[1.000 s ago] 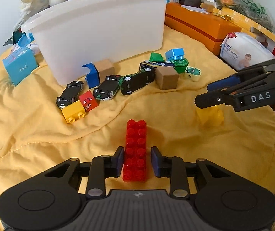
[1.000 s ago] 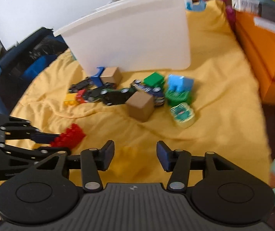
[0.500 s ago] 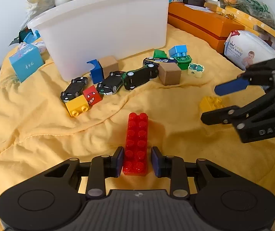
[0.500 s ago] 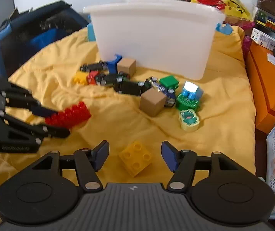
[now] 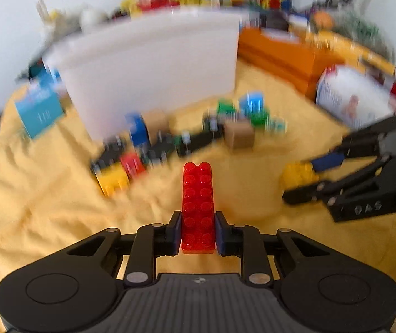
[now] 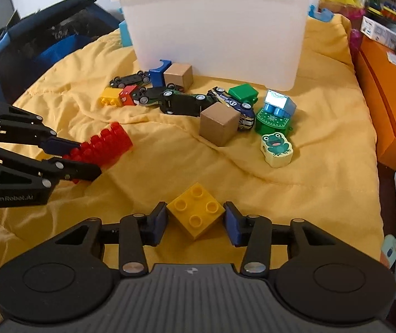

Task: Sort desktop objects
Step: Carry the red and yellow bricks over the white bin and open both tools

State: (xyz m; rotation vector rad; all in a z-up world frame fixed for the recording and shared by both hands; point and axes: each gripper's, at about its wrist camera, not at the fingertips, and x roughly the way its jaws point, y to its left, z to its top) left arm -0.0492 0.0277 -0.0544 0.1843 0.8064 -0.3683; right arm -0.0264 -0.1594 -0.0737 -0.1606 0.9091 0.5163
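A long red brick (image 5: 198, 194) lies on the yellow blanket (image 6: 323, 166), studs up. My left gripper (image 5: 198, 219) is closing and its pads press the brick's near end from both sides; the right wrist view shows that brick (image 6: 106, 144) between the left gripper's (image 6: 87, 158) fingers. A square yellow brick (image 6: 195, 211) sits cornerwise between the fingers of my right gripper (image 6: 195, 216), whose jaws are closing with the pads touching two opposite corners. In the blurred left wrist view, the right gripper (image 5: 299, 180) straddles this yellow brick (image 5: 298, 174).
A tall white bin (image 6: 214, 27) stands at the back of the blanket. In front of it lie toy cars (image 6: 184, 102), two wooden cubes (image 6: 218, 123), a frog block (image 6: 275, 145) and small coloured bricks (image 6: 110, 97). An orange box (image 6: 386, 97) borders the right side.
The left jaws have narrowed onto the red brick. The right gripper came down around the yellow brick and its jaws drew in to its corners. The left wrist view is now blurred.
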